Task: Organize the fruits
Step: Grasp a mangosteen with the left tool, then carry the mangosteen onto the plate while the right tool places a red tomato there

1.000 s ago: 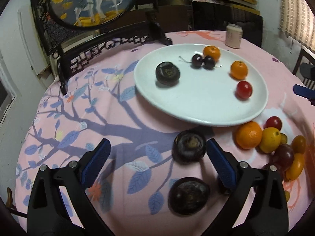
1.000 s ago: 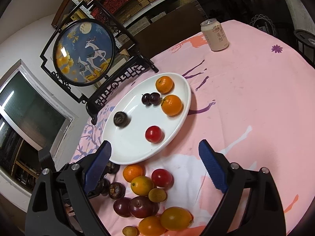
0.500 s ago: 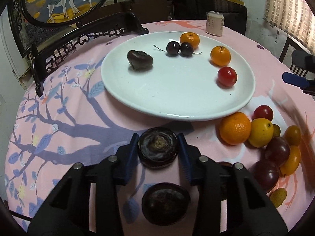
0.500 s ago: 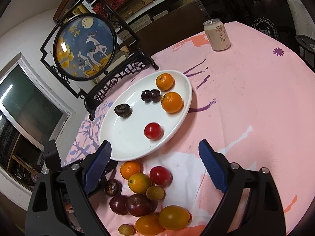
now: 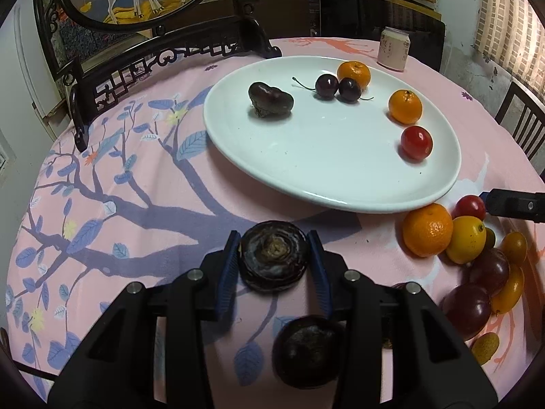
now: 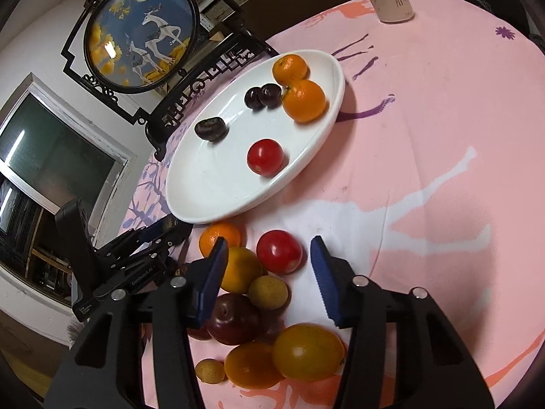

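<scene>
My left gripper (image 5: pixel 274 262) is shut on a dark brown water chestnut (image 5: pixel 273 259), just in front of the white plate (image 5: pixel 306 177). A second water chestnut (image 5: pixel 308 351) lies on the cloth below it. The plate holds a water chestnut (image 5: pixel 270 99), two cherries (image 5: pixel 337 87), two oranges (image 5: pixel 404 106) and a red tomato (image 5: pixel 416 142). My right gripper (image 6: pixel 269 272) is open, low over the loose fruit pile; its jaws straddle a red tomato (image 6: pixel 279 251) and a small yellow-green fruit (image 6: pixel 268 292). The pile also shows in the left wrist view (image 5: pixel 470 248).
A framed deer screen on a black stand (image 5: pixel 143 6) stands at the table's back left. A drink can (image 5: pixel 393 51) stands behind the plate. A chair back (image 5: pixel 521 122) is at the right edge. The round table has a pink cloth (image 6: pixel 425 136).
My left gripper closed on the water chestnut and holds it. My right gripper dropped toward the fruit pile and narrowed its opening around the red tomato.
</scene>
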Available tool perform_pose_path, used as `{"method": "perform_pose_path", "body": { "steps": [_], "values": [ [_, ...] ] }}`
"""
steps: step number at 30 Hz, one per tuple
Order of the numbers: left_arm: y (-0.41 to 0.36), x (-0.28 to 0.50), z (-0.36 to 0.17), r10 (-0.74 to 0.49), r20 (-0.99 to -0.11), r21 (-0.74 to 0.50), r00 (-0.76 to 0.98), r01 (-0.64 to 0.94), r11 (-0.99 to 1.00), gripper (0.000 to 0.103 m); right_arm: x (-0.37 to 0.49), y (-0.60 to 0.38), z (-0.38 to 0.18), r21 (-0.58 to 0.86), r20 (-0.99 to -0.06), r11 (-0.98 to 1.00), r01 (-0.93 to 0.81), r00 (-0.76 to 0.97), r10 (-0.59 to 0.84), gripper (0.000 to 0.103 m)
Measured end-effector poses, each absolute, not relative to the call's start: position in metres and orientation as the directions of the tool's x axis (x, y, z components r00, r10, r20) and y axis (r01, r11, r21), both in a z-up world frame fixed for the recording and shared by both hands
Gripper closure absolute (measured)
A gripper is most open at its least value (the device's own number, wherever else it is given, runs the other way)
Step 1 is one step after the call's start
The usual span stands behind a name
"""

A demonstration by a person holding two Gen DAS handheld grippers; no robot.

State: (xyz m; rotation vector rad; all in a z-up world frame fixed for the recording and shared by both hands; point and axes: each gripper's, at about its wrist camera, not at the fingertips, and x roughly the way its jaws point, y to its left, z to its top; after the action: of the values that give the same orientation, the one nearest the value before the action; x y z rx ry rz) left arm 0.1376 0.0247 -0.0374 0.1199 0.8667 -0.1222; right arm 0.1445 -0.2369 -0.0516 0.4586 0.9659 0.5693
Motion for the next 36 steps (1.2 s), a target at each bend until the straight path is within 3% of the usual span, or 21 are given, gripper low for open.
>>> {"method": "perform_pose_path", "body": {
  "steps": [10,13,24,32,36],
  "values": [
    [0.024,0.139,-0.037,-0.052,-0.763,0.064,0.644,0.156,0.986,0.062,0.147,-0.23,-0.057,0.585,-0.639,0.77,-0.253,0.441,0.63,0.058],
    [0.024,0.138,-0.037,-0.057,-0.763,0.058,0.644,0.156,0.986,0.062,0.147,-0.23,-0.058,0.568,-0.648,0.784,-0.25,0.452,0.613,0.072],
    [0.028,0.135,-0.035,-0.061,-0.756,0.037,0.652,0.135,0.99,0.063,0.144,-0.221,-0.058,0.521,-0.668,0.809,-0.273,0.46,0.585,0.074],
    [0.042,0.109,0.017,-0.08,-0.645,-0.024,0.76,0.084,0.996,0.063,0.125,-0.249,-0.011,0.503,-0.535,0.818,-0.279,0.642,0.548,0.074],
    [0.026,0.139,0.028,-0.073,-0.651,-0.004,0.756,0.092,0.996,0.063,0.15,-0.22,0.012,0.449,-0.546,0.838,-0.309,0.647,0.532,0.074]
  ]
}}
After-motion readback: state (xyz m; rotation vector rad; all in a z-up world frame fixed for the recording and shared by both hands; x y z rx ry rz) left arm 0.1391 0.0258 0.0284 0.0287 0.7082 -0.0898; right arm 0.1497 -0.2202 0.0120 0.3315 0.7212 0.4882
